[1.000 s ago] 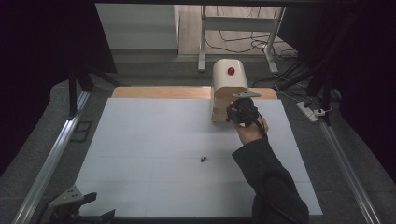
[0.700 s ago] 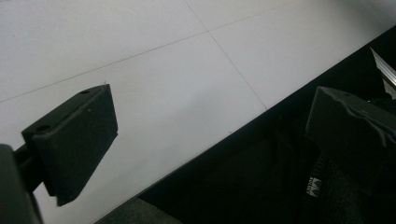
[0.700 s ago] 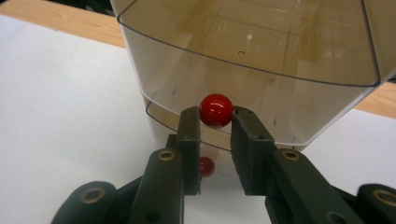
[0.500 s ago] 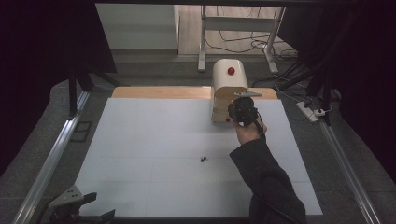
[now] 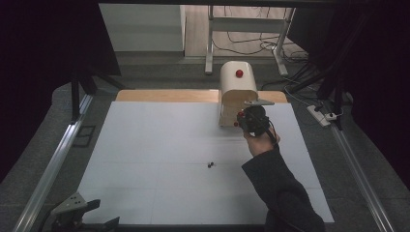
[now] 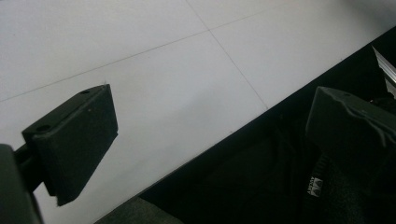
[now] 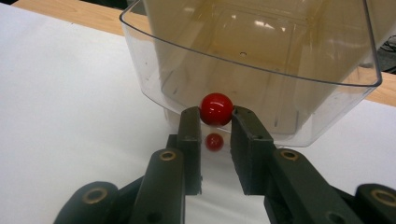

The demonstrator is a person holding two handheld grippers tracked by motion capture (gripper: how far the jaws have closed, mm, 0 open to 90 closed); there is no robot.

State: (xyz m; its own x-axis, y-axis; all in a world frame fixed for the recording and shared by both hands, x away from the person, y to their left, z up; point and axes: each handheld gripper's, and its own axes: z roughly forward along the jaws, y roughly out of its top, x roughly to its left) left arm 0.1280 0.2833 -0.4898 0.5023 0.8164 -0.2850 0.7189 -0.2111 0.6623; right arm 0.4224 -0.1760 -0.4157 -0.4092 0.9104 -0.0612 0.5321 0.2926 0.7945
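Fingers of the right gripper (image 7: 216,114) clamp a red knob (image 7: 216,108), its stem hidden; left gripper (image 6: 210,130) fingers apart.

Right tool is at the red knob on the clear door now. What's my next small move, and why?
Probably pull the red knob gently toward you. The right tool has just closed its jaws around it, and the clear door looks ready to swing.
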